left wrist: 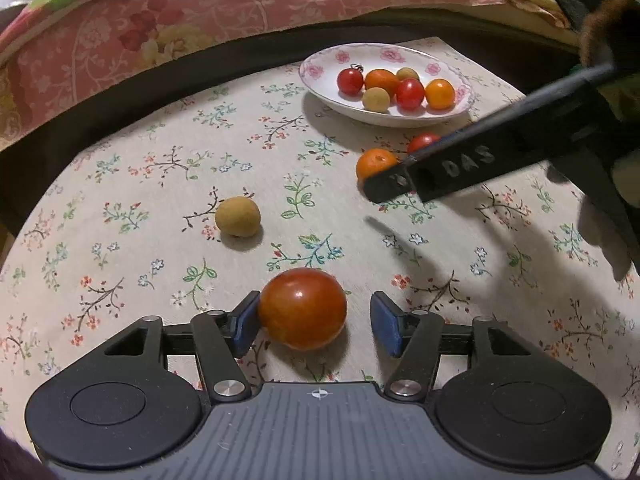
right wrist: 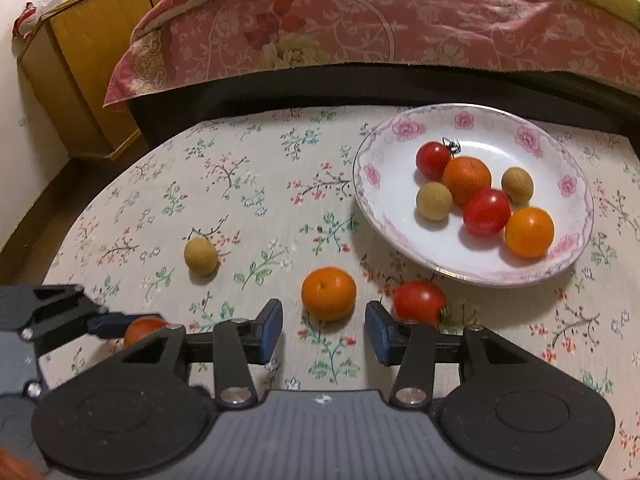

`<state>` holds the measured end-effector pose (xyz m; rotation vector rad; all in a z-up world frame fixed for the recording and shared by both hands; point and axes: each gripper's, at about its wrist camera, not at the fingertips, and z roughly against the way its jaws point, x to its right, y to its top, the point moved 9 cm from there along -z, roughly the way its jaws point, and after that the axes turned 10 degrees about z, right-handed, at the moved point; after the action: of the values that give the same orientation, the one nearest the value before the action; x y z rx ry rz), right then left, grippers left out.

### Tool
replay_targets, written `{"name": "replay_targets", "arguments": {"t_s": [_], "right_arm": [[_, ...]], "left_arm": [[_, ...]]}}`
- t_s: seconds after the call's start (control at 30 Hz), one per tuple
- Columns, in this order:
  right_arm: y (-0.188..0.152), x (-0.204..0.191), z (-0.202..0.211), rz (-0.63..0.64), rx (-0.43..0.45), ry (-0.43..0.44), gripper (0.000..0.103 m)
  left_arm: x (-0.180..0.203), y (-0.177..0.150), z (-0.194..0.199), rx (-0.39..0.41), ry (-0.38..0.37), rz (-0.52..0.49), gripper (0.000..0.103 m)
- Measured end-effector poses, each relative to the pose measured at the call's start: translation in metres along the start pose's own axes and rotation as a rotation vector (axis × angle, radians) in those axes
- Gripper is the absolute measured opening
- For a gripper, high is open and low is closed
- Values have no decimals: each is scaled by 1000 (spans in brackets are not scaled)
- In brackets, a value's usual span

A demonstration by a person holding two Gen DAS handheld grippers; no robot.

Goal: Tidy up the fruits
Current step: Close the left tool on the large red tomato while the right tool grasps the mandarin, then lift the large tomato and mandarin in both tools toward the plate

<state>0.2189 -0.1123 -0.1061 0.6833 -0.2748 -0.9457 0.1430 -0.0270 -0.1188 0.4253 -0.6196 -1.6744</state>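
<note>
Two low forward wrist views, shared plate

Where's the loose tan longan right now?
The round tan longan lies alone on the floral tablecloth, left of the small orange citrus and the flowered white plate.

Left black 2-finger gripper with blue pads: jaws apart, low over table. Right black blue-padded gripper: jaws apart, low too.

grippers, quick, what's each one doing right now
Left gripper: open, straddling a red tomato on the tablecloth, no grip yet.
Right gripper: open, empty, lined up on a small orange.
</note>
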Motion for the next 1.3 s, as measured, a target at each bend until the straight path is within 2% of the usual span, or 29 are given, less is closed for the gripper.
{"name": "replay_targets", "arguments": {"t_s": [0.5,0.57,0.63,0.77,0.83,1.3], "right_arm": [[8,-7,-15,64,22,-13,45],[9,-7,-16,77,16,-27,39],[9,-6,-16,90,9,-49,32],[8,-6,-15,109,-5,-53,32],[7,-7,-14,115,-10,-58,32],[-33,-12,40,83,-54,-59,31]], "left_arm": [[0,-2,4,-1,-5,6,66],[0,-2,4,0,-3,5,65],[-1,-2,4,1,2,4,62],[0,-1,4,-5,-21,9,51],[1,-2,4,-6,-21,1,51],[19,-2,8,-14,-72,-24,50]]}}
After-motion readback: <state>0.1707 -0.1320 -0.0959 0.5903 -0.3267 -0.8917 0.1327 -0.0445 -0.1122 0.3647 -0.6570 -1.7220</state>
